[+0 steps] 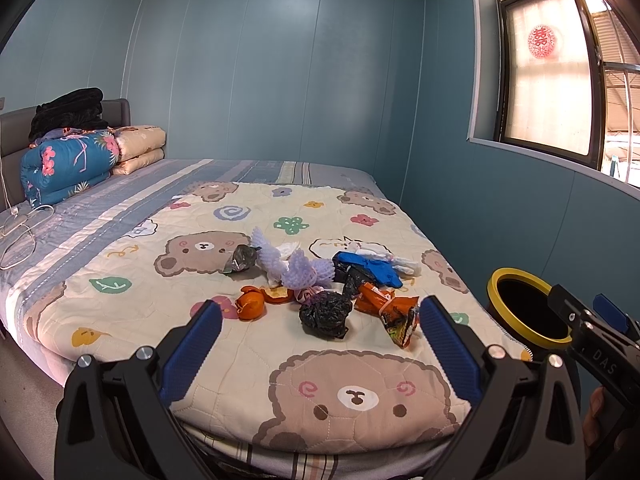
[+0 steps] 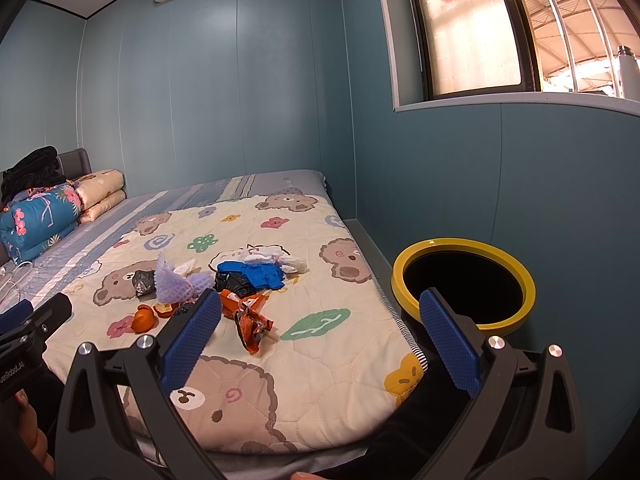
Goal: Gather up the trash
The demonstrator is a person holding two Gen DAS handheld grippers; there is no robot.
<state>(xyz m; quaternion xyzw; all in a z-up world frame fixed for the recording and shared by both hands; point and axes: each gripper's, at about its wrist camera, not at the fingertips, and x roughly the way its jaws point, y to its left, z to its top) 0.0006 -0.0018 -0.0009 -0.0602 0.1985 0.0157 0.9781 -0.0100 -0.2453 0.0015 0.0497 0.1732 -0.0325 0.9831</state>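
Both the left gripper (image 1: 320, 316) and right gripper (image 2: 320, 310) gape wide, empty, above the bear-print quilted bed (image 1: 224, 344) near a crumpled orange snack wrapper (image 1: 390, 308).

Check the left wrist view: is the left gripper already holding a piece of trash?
No, the left gripper is open and empty, with the crumpled black bag and the orange wrapper lying loose on the bear quilt beyond it.

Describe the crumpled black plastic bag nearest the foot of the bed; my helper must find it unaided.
On the bear-print quilt, find the trash pile at its middle. The crumpled black plastic bag lies at the pile's near edge, between the orange peel and the orange snack wrapper; it is glossy, dark and balled.
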